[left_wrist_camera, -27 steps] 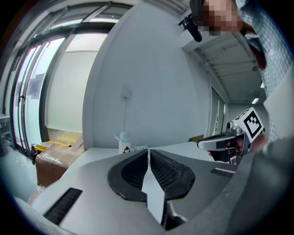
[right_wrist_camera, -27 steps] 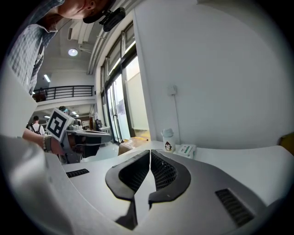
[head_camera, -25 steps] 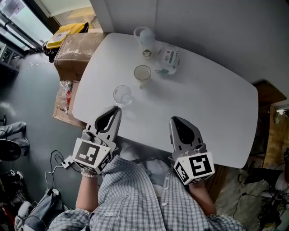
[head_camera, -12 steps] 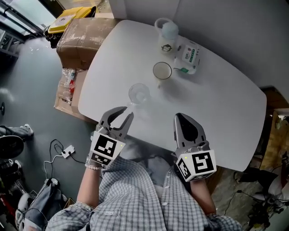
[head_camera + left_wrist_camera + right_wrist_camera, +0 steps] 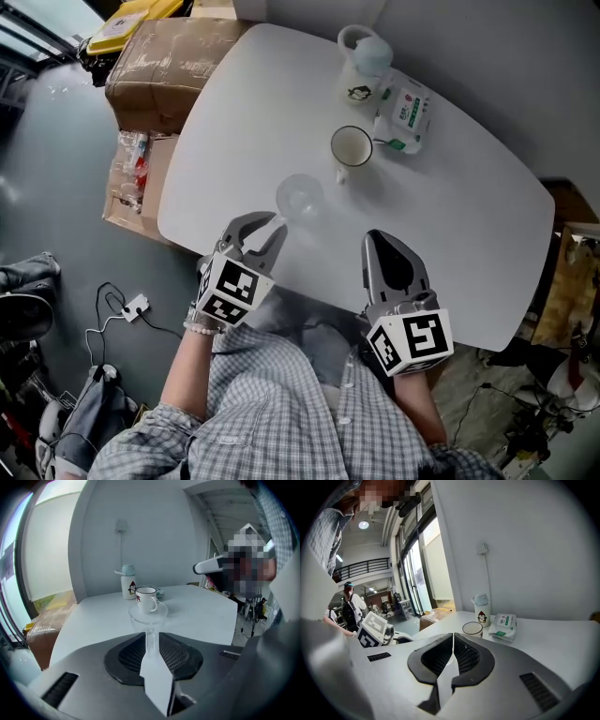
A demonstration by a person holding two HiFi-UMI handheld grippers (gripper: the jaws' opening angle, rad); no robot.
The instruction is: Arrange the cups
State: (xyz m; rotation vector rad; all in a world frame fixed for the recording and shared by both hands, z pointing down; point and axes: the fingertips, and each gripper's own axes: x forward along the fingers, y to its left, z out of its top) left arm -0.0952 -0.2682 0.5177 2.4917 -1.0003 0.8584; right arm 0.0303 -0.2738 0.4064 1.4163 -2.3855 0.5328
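Note:
A clear glass (image 5: pixel 300 197) stands near the front left of the white table (image 5: pixel 469 234). Behind it are a white mug (image 5: pixel 352 147) and a white penguin-print bottle (image 5: pixel 364 66). My left gripper (image 5: pixel 267 225) is open, its tips just short of the glass and apart from it. In the left gripper view the glass (image 5: pixel 148 613) sits right ahead of the gap of the left gripper (image 5: pixel 150 634), with the mug (image 5: pixel 146 597) behind. My right gripper (image 5: pixel 375 238) is shut and empty over the table's front edge; the right gripper view shows that gripper (image 5: pixel 453 637) facing the mug (image 5: pixel 472 629).
A packet of wipes (image 5: pixel 405 114) lies beside the bottle. Left of the table, on the floor, are a taped cardboard box (image 5: pixel 159 66), plastic packs (image 5: pixel 131 169) and cables (image 5: pixel 131 309). A person (image 5: pixel 347 606) stands far off in the room.
My left gripper has opened and moved forward to the clear glass. The right gripper has stayed shut in about the same place.

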